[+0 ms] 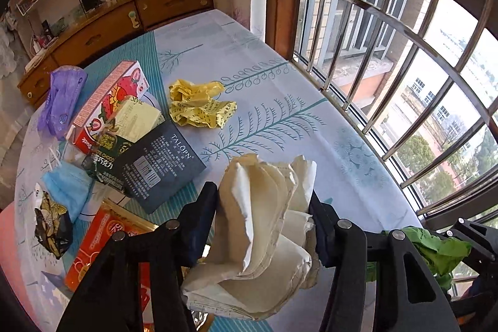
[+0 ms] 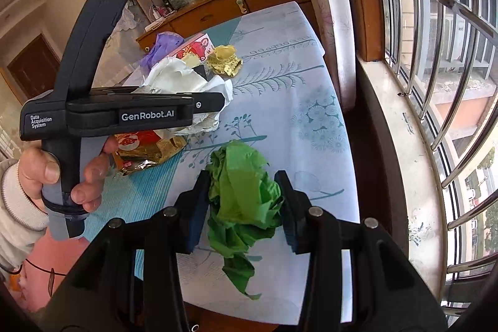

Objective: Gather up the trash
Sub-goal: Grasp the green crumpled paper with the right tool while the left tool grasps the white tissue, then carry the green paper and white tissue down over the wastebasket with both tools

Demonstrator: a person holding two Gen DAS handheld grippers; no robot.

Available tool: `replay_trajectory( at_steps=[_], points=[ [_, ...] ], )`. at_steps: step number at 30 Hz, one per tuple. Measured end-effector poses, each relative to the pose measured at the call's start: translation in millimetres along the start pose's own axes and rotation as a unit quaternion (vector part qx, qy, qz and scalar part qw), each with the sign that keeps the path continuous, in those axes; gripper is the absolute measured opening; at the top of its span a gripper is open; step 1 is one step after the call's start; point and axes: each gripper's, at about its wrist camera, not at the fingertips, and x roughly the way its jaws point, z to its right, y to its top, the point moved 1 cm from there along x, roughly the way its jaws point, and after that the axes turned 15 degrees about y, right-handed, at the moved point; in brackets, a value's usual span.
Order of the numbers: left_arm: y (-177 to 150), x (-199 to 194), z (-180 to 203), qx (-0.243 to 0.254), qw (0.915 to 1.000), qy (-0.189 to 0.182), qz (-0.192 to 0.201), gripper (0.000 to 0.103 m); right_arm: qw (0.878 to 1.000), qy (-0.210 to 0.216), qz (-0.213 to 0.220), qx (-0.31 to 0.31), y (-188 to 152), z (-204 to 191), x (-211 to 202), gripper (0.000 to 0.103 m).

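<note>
My left gripper (image 1: 264,207) is shut on a crumpled cream paper wad (image 1: 264,226) and holds it above the table; it also shows in the right wrist view (image 2: 186,80). My right gripper (image 2: 242,201) is shut on a crumpled green paper (image 2: 246,198), also seen at the lower right of the left wrist view (image 1: 442,251). On the patterned tablecloth (image 1: 280,101) lie a yellow crumpled wrapper (image 1: 199,105), a strawberry carton (image 1: 112,101), a dark box (image 1: 158,164), a blue mask (image 1: 68,189), a purple mask (image 1: 60,101) and an orange packet (image 1: 99,245).
A barred window (image 1: 404,52) runs along the table's right side. A wooden cabinet (image 1: 124,17) with shelves stands behind the table. A gold and black wrapper (image 1: 51,223) lies near the table's left edge. A person's hand (image 2: 62,173) holds the left gripper handle.
</note>
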Motion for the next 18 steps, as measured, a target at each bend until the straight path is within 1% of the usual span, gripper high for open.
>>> replay_trajectory(
  at_steps=[3, 5, 9, 13, 17, 18],
  points=[
    [-14.2, -33.4, -7.3, 0.005, 0.9998, -0.009, 0.019, 0.054, 1.000, -0.007, 0.004, -0.007, -5.7, -20.8, -12.4, 0.038],
    [-30.0, -58.5, -14.2, 0.008, 0.9993, -0.017, 0.031, 0.054, 1.000, -0.011, 0.005, -0.016, -11.4, -37.7, -21.1, 0.038],
    [-76.0, -111.0, -32.2, 0.020, 0.9981, -0.026, 0.053, 0.054, 0.999, -0.011, 0.004, -0.034, -30.6, -76.0, -39.3, 0.038],
    [-131.8, -165.8, -46.6, 0.025, 0.9962, -0.037, 0.075, 0.054, 0.999, -0.011, -0.003, -0.053, -59.6, -118.4, -53.8, 0.038],
    [-193.1, -205.2, -67.9, 0.020, 0.9943, -0.054, 0.090, 0.054, 0.998, -0.010, -0.010, -0.063, -93.7, -154.6, -62.5, 0.038],
    [-212.7, -214.5, -74.0, 0.019, 0.9937, -0.059, 0.094, 0.054, 0.998, -0.008, -0.013, -0.067, -103.5, -162.8, -63.6, 0.038]
  ],
)
